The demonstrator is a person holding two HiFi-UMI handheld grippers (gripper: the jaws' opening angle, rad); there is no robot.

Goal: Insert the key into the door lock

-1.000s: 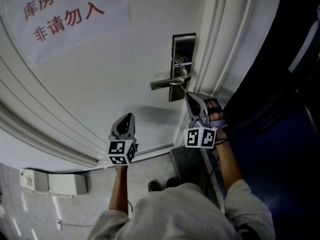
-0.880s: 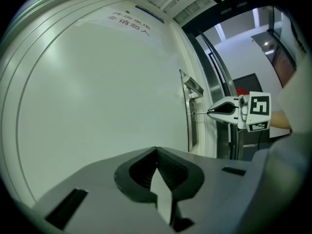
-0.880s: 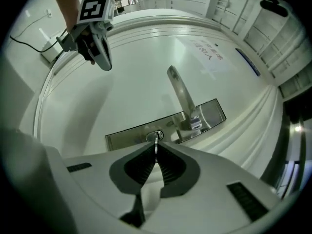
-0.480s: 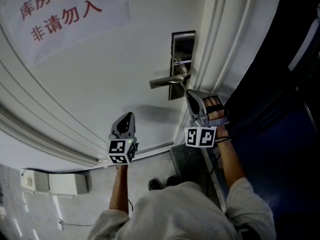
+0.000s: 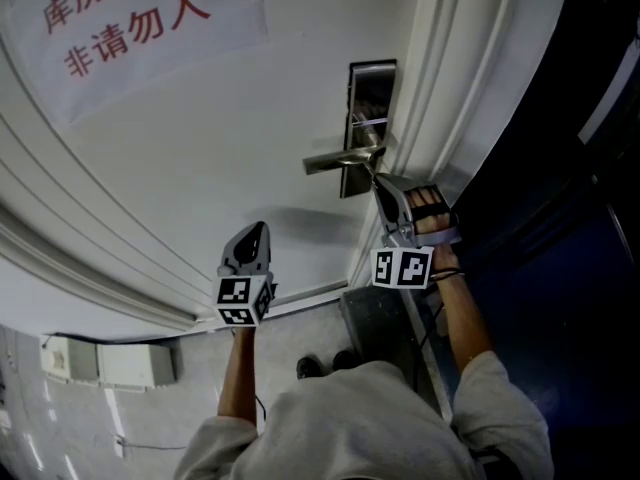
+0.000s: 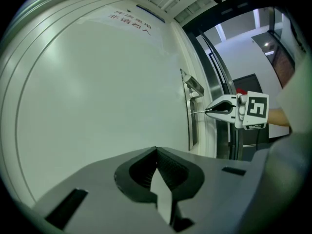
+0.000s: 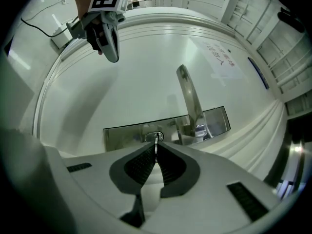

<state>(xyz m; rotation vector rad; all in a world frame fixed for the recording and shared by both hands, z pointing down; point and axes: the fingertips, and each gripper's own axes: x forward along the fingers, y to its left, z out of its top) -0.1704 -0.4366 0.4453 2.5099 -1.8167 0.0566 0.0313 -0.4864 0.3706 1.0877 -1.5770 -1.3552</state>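
One key, clamped in right hand-held gripper, at lock cylinder — level for straight entry; left hand-held gripper idle, empty, w/ jaws together.

Red characters "库房重…" and "非请勿入" on a white paper sign on the door

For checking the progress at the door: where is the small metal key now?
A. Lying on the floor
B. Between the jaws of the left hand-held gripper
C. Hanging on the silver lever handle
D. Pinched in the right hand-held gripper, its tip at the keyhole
D: the right gripper view shows the small metal key clamped in the right hand-held gripper, with its tip at the round keyhole of the silver lock plate.
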